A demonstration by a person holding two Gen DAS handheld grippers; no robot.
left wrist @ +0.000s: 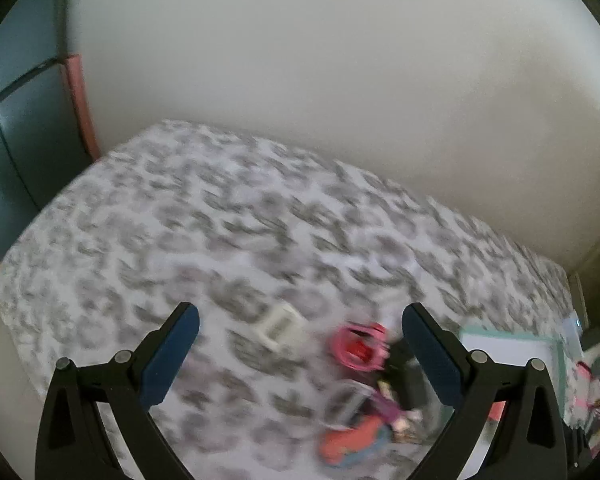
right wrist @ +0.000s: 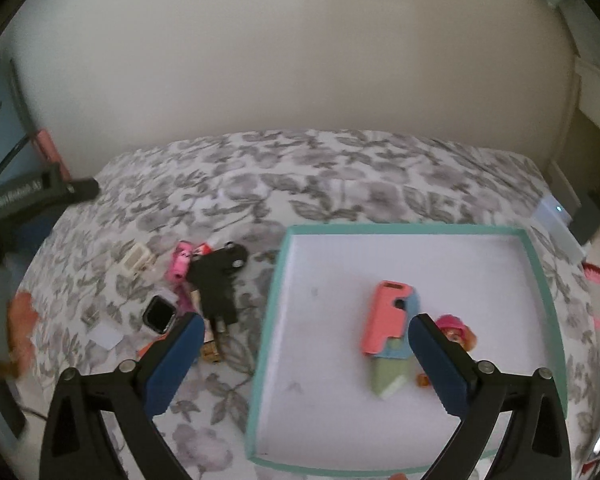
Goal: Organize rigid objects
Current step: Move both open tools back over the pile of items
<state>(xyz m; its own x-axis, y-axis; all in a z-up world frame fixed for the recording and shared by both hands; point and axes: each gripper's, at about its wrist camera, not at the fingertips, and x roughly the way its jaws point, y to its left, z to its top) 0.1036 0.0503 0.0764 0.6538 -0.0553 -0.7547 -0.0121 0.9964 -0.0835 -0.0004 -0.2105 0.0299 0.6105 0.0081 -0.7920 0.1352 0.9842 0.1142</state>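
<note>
A teal-rimmed white tray [right wrist: 282, 280] lies on the floral bed cover. In it lie a pink and blue toy knife [right wrist: 390, 328] and a small pink-hatted figure [right wrist: 456, 330]. My right gripper [right wrist: 306, 354] is open and empty above the tray's left part. Left of the tray lie a black plug [right wrist: 218, 280], a pink toy [right wrist: 182, 264], a cream square piece [right wrist: 136, 260] and a smartwatch [right wrist: 161, 313]. My left gripper [left wrist: 300, 344] is open and empty above the cover; its view is blurred, showing the cream piece [left wrist: 280, 326] and a pink item [left wrist: 360, 346].
The left gripper's black body [right wrist: 40, 196] shows at the far left of the right wrist view. A wall runs behind the bed. A white box [right wrist: 556, 224] sits at the bed's right edge. A white card [right wrist: 106, 336] lies near the watch.
</note>
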